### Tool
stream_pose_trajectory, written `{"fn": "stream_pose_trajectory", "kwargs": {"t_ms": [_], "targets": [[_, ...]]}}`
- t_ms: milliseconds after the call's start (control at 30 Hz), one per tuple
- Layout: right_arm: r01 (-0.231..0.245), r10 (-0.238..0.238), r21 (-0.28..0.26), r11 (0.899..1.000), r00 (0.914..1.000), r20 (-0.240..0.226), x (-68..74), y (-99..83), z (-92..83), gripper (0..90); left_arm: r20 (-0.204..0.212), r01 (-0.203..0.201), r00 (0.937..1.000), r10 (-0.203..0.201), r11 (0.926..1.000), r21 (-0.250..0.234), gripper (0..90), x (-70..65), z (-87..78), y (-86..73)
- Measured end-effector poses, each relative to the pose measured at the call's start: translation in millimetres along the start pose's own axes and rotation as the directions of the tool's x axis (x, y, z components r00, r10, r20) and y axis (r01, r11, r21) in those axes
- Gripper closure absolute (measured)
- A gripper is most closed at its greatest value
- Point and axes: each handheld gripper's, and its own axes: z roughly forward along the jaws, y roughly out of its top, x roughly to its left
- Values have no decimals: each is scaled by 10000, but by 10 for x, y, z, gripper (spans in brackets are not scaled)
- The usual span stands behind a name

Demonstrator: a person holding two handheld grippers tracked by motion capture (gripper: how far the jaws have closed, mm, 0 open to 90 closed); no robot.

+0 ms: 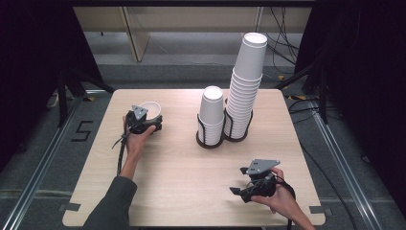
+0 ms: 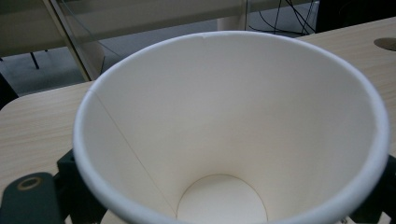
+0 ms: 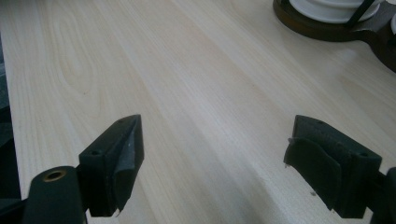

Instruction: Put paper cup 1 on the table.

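Note:
My left gripper is shut on a white paper cup at the left of the wooden table; the cup stands mouth up. In the left gripper view the cup's open mouth and white inside sit between the two jaws at the bottom corners. Near the table's front right, my right gripper rests low over the wood, open, with nothing between its fingers. Two stacks of upside-down paper cups stand in a dark wire holder: a short stack and a tall leaning stack.
The holder's dark base lies ahead and to the right of my right gripper. Bare wood stretches between both grippers. Dark frames, cables and a grey floor surround the table.

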Motion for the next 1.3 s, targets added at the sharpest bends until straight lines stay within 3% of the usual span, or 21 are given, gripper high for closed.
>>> {"fn": "stream_pose_trajectory", "kwargs": {"t_ms": [367,467,500,533,567,800,900,967,1100,1200,1300], "targets": [[132,-132,24,9999,9998,-153,23,2,5,187,233,-186,9996,175,9988,455,116,-18,-24,-30],[257,-258,-46,9997,9997,-49,10,2,1,186,282,-134,9995,122,9990,416,125,-13,-31,-66],[104,-105,-41,9999,9999,-91,22,-1,1,186,311,-187,9994,173,9988,448,127,-11,-38,-74],[316,-316,-36,9995,9995,-75,9,1,1,186,340,-195,9993,180,9988,450,129,-12,-37,-86],[144,-144,61,9999,9998,-131,22,-3,0,186,349,-222,9992,203,9983,542,131,-10,-41,-97],[107,-106,124,9999,9999,-131,35,-12,9,186,466,-358,9984,322,9963,775,144,17,-73,-195],[305,-304,91,9995,9995,-131,26,-7,9,186,509,-372,9981,334,9963,769,144,15,-89,-222],[73,-70,173,9998,9999,-140,38,-11,2,186,602,-337,9978,281,9950,941,144,6,-116,-236],[110,-109,75,9999,9999,-134,33,-12,3,186,786,-388,9965,290,9912,1262,144,-1,-174,-250],[107,-107,39,9999,9999,-114,33,-13,-4,187,830,-145,9965,35,9911,1325,145,1,-240,-269],[77,-77,64,9999,9999,-77,25,-15,-7,187,986,-385,9948,237,9877,1513,145,4,-310,-285]]}}
